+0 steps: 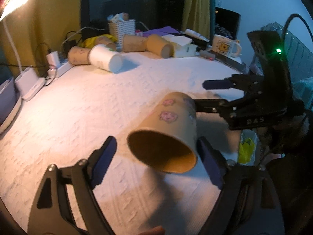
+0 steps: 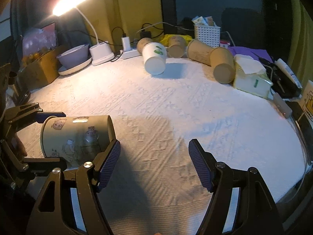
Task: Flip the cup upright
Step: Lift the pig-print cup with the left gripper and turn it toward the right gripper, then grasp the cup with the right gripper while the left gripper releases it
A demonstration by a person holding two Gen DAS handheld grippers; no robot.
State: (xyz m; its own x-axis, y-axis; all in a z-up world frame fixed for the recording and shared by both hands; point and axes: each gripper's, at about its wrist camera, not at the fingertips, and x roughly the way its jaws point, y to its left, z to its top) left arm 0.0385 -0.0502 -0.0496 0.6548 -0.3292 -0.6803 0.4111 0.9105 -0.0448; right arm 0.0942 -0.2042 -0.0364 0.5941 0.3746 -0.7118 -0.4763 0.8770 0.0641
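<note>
The cup (image 1: 168, 131) is seen on its side, mouth toward the left gripper (image 1: 156, 160), whose spread jaws flank it ungripped. The right gripper (image 2: 154, 164) is held released nearby. Grasping and uprighting are left.

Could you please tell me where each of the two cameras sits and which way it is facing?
Left wrist: on the left gripper, looking along its open fingers into the mouth of the brown paper cup; the right gripper shows at right.
Right wrist: on the right gripper, facing across the white tablecloth towards the desk lamp; the left gripper shows at left.
Shared: cup, cloth, toppled white cup.
</note>
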